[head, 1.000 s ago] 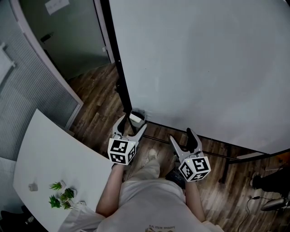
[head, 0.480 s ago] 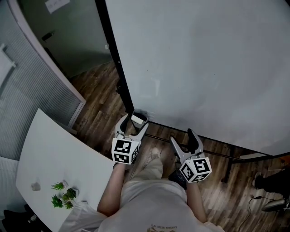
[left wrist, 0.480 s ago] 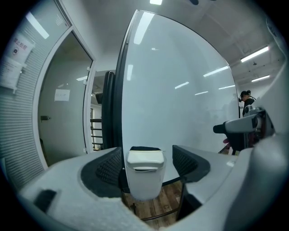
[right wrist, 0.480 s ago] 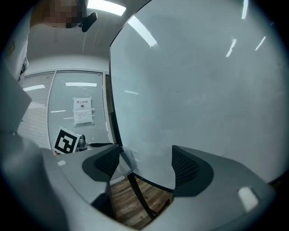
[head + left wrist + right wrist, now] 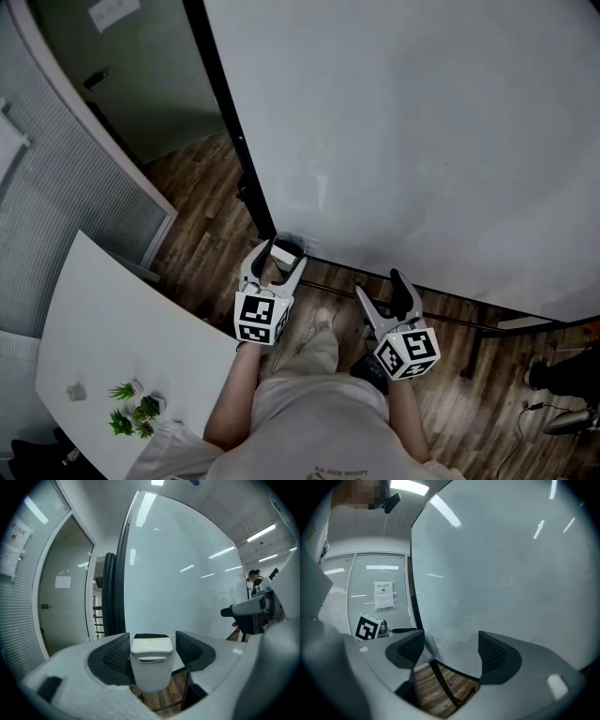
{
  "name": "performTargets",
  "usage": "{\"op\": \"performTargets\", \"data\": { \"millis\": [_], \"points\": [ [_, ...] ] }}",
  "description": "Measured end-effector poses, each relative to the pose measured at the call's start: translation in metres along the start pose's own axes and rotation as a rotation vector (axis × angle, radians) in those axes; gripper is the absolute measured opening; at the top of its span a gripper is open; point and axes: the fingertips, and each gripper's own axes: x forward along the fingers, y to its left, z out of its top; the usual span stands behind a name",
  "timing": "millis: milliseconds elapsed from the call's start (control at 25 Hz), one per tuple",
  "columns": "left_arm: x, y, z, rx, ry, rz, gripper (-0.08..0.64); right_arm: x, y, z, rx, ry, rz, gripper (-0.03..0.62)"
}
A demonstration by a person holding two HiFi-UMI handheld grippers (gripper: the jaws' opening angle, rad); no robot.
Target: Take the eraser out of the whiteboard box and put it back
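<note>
L tool (image 5: 153, 651) jaws just been closing, not yet pinching – centre pads on eraser (image 5: 150, 647), not whiteboard box (image 5: 149, 679), then lift straight. R tool (image 5: 452, 649) open, empty.

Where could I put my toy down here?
The white table is mostly bare from its edge by the blinds down to the little plants; only that plant corner is crowded. The wooden floor between table and whiteboard is open too. It is tight around the eraser box at the whiteboard's bottom corner.
</note>
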Motion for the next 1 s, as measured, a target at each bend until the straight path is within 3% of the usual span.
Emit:
{"op": "performTargets", "data": {
  "millis": [1000],
  "points": [
    [0.0033, -0.0063, 0.0000, 0.014, -0.032, -0.037, 0.261, 0.0040, -0.0032, -0.0014, 0.006, -0.004, 0.001, 0.347]
  ]
}}
